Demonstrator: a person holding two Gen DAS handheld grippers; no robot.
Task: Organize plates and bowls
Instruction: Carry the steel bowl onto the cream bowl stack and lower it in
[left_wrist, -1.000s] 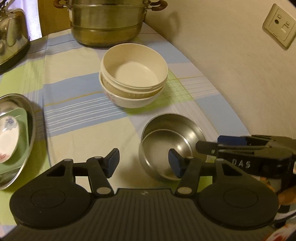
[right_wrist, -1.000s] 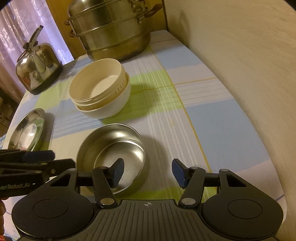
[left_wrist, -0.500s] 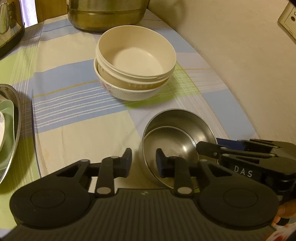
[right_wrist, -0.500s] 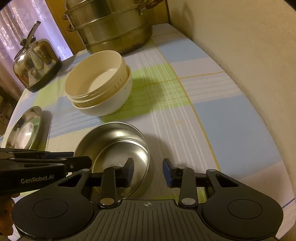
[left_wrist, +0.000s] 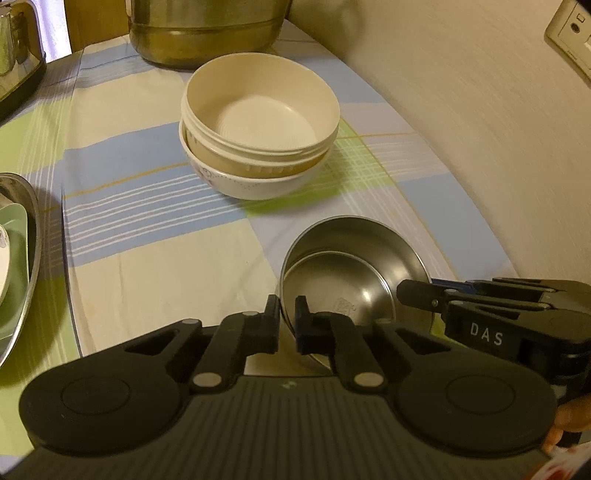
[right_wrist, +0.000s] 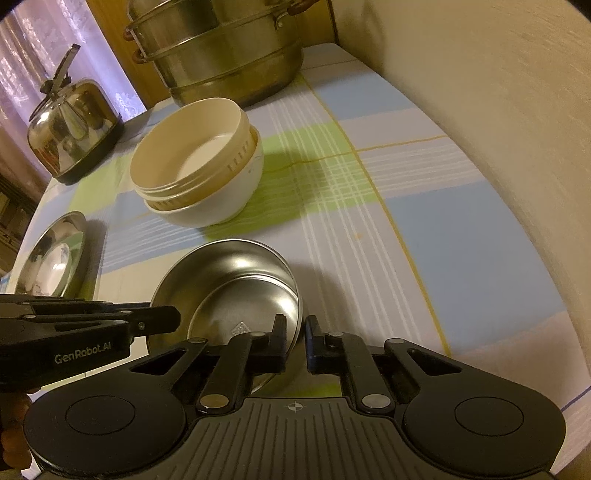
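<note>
- Right wrist view shows the biggest thing at the back of the table: a tiered steel steamer pot (right_wrist: 225, 55), with a kettle (right_wrist: 74, 125) off to its left by a curtained window.
- Checked tablecloth (left_wrist: 155, 229) in blue, green and cream covers the table; a beige wall curves along the right side, with a wall socket (left_wrist: 570, 40) high up.
- Cream bowl (left_wrist: 260, 110) already sits nested in a white bowl (left_wrist: 255, 181) mid-table, so that pair looks sorted.
- At the left edge a steel plate (right_wrist: 55, 254) holds smaller dishes, also seemingly gathered.
- Steel bowl (left_wrist: 354, 277), the piece in hand, sits nearest the camera, apparently with a second steel bowl nested inside, though reflections make that uncertain.
- Left gripper (left_wrist: 287, 321) is clamped on that bowl's left rim, one finger inside and one outside.
- Right gripper (right_wrist: 295, 343) pinches the right rim the same way.
- Judging by this, what remains is moving the steel bowl to join a stack; it is tilted, possibly lifting off the cloth.
</note>
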